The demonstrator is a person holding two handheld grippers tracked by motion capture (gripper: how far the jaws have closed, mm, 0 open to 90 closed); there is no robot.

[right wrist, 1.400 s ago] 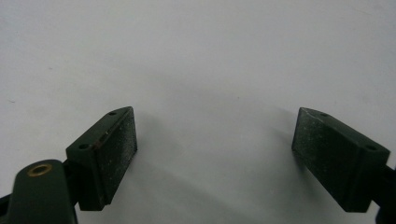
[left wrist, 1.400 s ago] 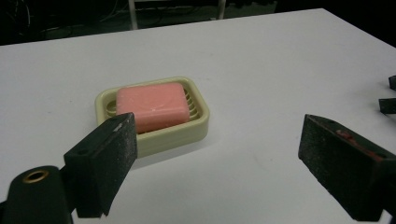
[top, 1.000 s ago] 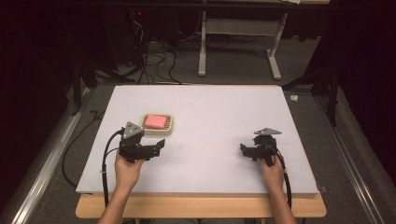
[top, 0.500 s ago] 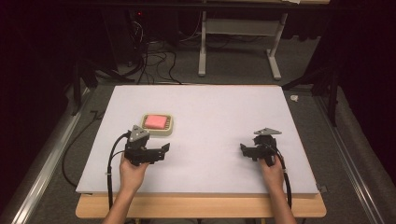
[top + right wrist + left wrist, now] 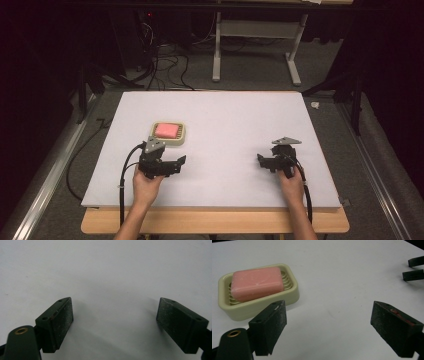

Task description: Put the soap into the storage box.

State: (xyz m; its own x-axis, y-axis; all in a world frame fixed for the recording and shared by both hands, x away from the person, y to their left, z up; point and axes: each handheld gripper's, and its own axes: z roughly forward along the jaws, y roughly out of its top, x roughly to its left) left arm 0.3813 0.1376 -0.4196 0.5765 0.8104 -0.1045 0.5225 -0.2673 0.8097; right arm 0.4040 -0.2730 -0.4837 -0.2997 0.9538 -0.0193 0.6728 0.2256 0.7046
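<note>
A pink bar of soap (image 5: 167, 130) (image 5: 256, 283) lies in a cream ribbed soap dish (image 5: 179, 141) (image 5: 262, 308) on the left half of the white table. My left gripper (image 5: 177, 164) (image 5: 329, 325) hovers just in front of the dish, pointing right, with its jaws open and nothing between them. In the left gripper view the dish sits beyond the left jaw. My right gripper (image 5: 261, 162) (image 5: 115, 320) rests low over bare table at the right, pointing left, open and empty. Its jaw tips (image 5: 414, 268) also appear far off in the left gripper view.
The white board (image 5: 225, 120) covers a wooden table whose front edge (image 5: 215, 222) lies at the person's side. Behind the table are a grey table frame (image 5: 250, 30) and floor cables (image 5: 165, 65). A metal rail (image 5: 55, 165) runs along the left.
The left gripper has drawn back from the soap dish toward the person and a little to the right. The right gripper has stayed put.
</note>
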